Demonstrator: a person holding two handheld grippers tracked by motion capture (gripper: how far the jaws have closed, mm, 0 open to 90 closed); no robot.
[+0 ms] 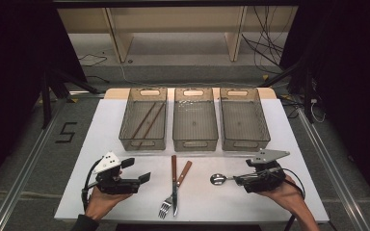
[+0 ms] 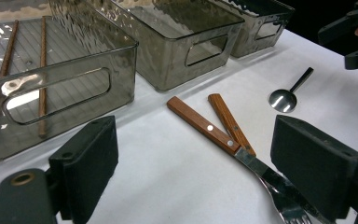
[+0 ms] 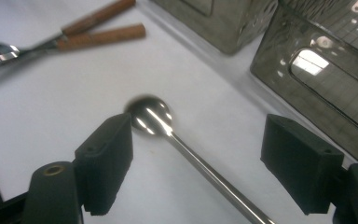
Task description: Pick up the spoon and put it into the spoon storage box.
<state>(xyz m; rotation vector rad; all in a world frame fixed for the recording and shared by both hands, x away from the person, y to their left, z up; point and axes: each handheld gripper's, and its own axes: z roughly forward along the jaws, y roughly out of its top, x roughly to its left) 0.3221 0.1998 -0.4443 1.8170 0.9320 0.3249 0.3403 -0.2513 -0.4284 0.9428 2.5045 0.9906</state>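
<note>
A metal spoon [image 1: 217, 179] lies on the white table at the right, its bowl [image 3: 150, 115] pointing left. My right gripper [image 1: 241, 179] is low over it and open, and the spoon's handle runs between the wide-apart jaws [image 3: 200, 144] without either pad touching it. A knife [image 1: 174, 168] and a fork [image 1: 185, 172] with wooden handles lie crossed at the table's middle front. My left gripper [image 1: 137, 170] hovers to their left, open and holding nothing [image 2: 200, 168], and points toward the knife handle [image 2: 200, 123] and the spoon [image 2: 283, 100].
Three smoky clear bins stand in a row at the back: left [image 1: 143, 143], middle [image 1: 195, 143], right [image 1: 245, 143]. The left bin holds two brown chopsticks [image 1: 147, 120]. The other gripper [image 2: 354, 37] appears at the top right of the left gripper view.
</note>
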